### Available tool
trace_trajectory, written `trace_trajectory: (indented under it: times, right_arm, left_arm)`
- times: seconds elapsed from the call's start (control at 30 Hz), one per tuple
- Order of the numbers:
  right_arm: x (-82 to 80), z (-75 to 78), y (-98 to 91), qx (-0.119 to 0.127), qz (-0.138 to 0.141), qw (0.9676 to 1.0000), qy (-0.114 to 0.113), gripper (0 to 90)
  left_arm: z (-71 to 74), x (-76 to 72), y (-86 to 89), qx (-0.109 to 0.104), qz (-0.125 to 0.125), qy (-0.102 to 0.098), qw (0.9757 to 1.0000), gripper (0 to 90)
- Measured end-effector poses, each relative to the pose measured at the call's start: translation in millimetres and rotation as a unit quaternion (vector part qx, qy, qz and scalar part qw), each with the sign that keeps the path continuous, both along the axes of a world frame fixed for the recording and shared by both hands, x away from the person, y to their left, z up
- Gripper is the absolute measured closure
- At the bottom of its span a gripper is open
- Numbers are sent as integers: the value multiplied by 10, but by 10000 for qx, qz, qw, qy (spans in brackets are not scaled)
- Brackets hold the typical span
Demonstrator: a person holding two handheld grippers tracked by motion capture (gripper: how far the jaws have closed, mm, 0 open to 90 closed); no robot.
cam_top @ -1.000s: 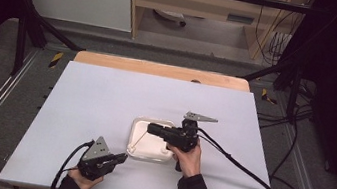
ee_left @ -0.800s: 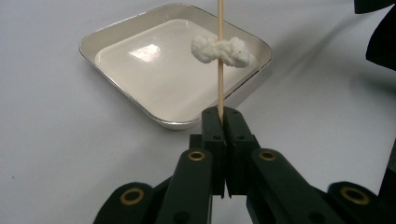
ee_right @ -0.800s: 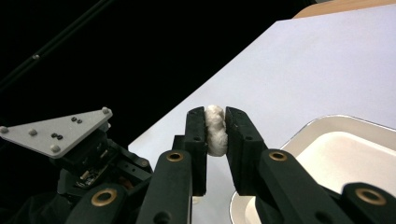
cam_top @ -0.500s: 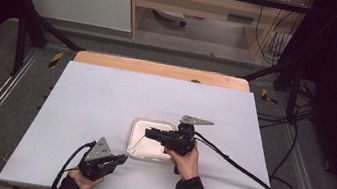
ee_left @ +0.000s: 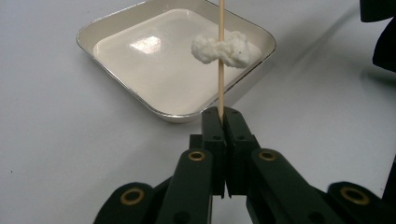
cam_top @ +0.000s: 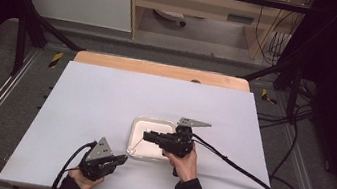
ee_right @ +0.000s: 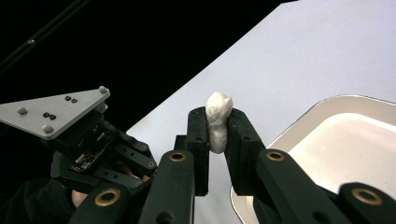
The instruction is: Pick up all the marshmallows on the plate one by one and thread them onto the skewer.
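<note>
Left gripper view: the left gripper (ee_left: 223, 114) has its jaws fully closed on the bottom of a thin wooden skewer (ee_left: 221, 56), which rises over the tray (ee_left: 116, 91) with a white lump (ee_left: 220, 48) already speared on it. In the right gripper view the right gripper (ee_right: 218, 130) pinches a second white piece (ee_right: 218, 122), its jaws nearly closed on it, above the tray's near corner. To thread it well, I judge the skewer should stay steady while the piece is lined up on its tip and pushed on gently, without crushing it. The tray sits on a white table (cam_top: 105, 100), near its front edge; behind lie a wooden strip, a dark floor and cables.
</note>
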State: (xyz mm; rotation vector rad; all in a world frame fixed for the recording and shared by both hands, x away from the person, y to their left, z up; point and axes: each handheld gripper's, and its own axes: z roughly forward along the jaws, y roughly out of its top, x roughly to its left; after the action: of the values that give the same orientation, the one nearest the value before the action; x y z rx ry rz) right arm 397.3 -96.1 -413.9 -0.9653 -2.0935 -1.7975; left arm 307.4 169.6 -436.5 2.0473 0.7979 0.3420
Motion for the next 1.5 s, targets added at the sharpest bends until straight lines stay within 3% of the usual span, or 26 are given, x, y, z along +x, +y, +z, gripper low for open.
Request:
trace_trajectory:
  times: [0.33, 0.43, 0.7, 0.77, 0.83, 0.93, 1.17, 1.5]
  right_arm:
    - [-9, -9, 4, -38, 50, 10000, 11, 814]
    - [-6, -5, -3, -89, 67, 9999, -10, 804]
    - [-8, 74, -45, -144, -160, 9996, -192, 453]
    - [-6, 113, -67, -106, -237, 9993, -278, 430]
    - [-2, 158, -91, -31, -320, 9988, -375, 459]
    - [18, 202, -116, 71, -377, 9985, -400, 570]
    - [49, 142, -85, 4, -347, 9990, -299, 792]
    - [-19, 90, -37, 152, -273, 9991, -302, 830]
  left_arm:
    - [-2, -4, -11, 55, -15, -17, 10000, 886]
    - [-7, -2, -13, -17, -42, -3, 10000, 886]
    - [0, 12, 14, -167, -17, 26, 9999, 885]
    - [1, 12, 14, -186, -14, 27, 9998, 885]
    - [-1, 10, 10, -171, -31, 24, 9998, 885]
    - [-2, 4, 1, -184, -64, 20, 9998, 885]
    - [-2, -2, -5, -144, -83, 10, 9999, 885]
    - [-16, -1, -27, -47, -50, 101, 9999, 886]
